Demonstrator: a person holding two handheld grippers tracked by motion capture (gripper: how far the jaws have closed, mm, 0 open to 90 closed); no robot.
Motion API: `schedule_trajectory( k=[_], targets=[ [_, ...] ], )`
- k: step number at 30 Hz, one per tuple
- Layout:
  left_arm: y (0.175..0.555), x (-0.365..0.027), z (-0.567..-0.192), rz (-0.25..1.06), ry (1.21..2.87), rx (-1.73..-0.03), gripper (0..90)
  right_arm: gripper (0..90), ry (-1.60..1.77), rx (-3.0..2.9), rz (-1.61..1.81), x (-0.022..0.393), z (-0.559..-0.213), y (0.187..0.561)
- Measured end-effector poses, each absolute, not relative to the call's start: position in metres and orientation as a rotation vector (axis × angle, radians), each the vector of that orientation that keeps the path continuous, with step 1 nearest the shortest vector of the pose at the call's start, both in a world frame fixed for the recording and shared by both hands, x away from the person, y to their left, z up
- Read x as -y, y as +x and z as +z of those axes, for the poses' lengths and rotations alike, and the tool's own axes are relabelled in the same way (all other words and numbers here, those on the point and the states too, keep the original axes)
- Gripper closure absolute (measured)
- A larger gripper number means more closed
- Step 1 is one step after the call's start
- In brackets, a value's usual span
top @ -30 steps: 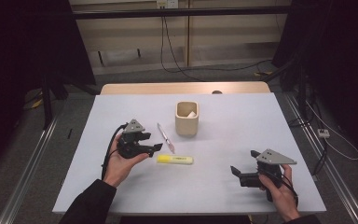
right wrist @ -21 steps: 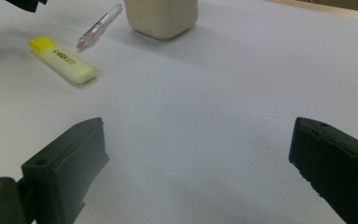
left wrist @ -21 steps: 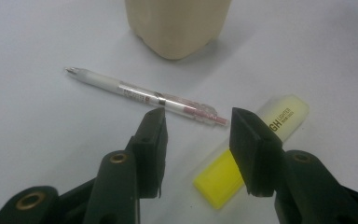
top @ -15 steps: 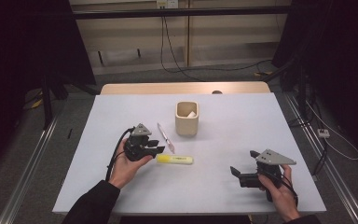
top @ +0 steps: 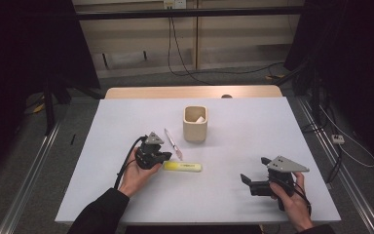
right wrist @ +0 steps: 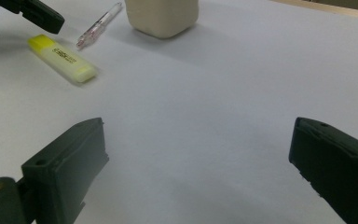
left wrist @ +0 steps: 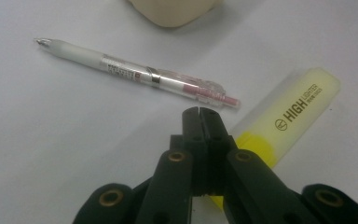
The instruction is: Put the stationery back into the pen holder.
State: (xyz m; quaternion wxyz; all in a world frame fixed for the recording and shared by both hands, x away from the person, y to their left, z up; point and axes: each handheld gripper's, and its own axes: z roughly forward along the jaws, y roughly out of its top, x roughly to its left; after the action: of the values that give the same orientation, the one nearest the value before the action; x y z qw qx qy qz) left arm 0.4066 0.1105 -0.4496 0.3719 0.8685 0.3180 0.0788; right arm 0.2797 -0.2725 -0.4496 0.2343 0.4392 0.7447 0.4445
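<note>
My left gripper (top: pixel 167 157) (left wrist: pixel 200 113) hovers low over the white table (top: pixel 238 146), just left of the yellow highlighter (top: pixel 182 166) (left wrist: pixel 284 119). Its jaws have just been closing and now meet with nothing between them. A clear pen with pink ink (top: pixel 173 144) (left wrist: pixel 140 74) lies just beyond its tips. A beige cup (top: pixel 195 123) stands farther back. My right gripper (top: pixel 247 179) (right wrist: pixel 198 133) rests near the front right of the table, jaws wide open and empty. The right gripper view also takes in the highlighter (right wrist: pixel 61 58), pen (right wrist: pixel 99 24) and cup (right wrist: pixel 162 16).
The table's wooden far edge (top: pixel 190 91) borders a floor with cables (top: pixel 195 73). Metal rails (top: pixel 29 180) run along both sides of the table. In the right gripper view, the left gripper's jaw (right wrist: pixel 32 13) shows at the top left.
The left gripper has dropped toward the table next to the highlighter's left end, and its jaws have gone from open to shut. The right gripper has stayed put.
</note>
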Motion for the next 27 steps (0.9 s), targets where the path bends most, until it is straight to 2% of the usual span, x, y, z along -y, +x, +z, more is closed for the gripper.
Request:
schedule_trajectory(
  k=[27],
  targets=[
    [0.392, -0.109, -0.448, 0.114, 2.360, -0.700, 90.0, 3.8, 1.203, -2.045, 1.224, 0.273, -0.449, 0.279]
  ],
)
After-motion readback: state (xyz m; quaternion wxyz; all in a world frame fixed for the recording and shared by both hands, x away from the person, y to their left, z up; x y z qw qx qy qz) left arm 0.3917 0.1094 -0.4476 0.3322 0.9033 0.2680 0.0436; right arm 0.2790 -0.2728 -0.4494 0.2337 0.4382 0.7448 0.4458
